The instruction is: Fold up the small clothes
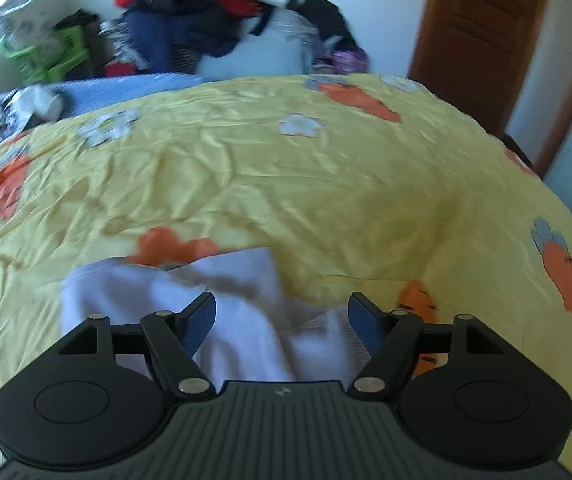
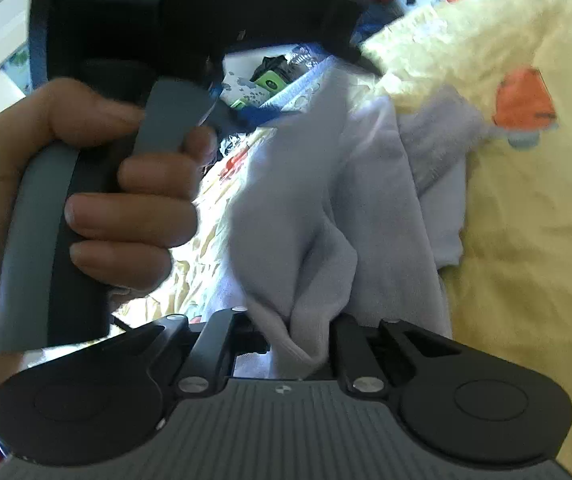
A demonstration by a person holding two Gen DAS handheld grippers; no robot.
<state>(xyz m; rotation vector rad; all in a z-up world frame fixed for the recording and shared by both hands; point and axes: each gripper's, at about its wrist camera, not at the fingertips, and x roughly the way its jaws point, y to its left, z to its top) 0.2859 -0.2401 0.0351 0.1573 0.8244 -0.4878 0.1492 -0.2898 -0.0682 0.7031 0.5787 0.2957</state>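
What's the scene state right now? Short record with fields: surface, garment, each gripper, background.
surface: yellow bedspread with carrot and flower print
garment: small white garment, crumpled, partly lifted off the bedspread
left gripper: jaws open, over the garment, nothing between them
right gripper: jaws shut on a bunched fold of the garment
left hand: wrapped around the left gripper's grey handle
background: pile of clothes beyond the bed; brown door at right
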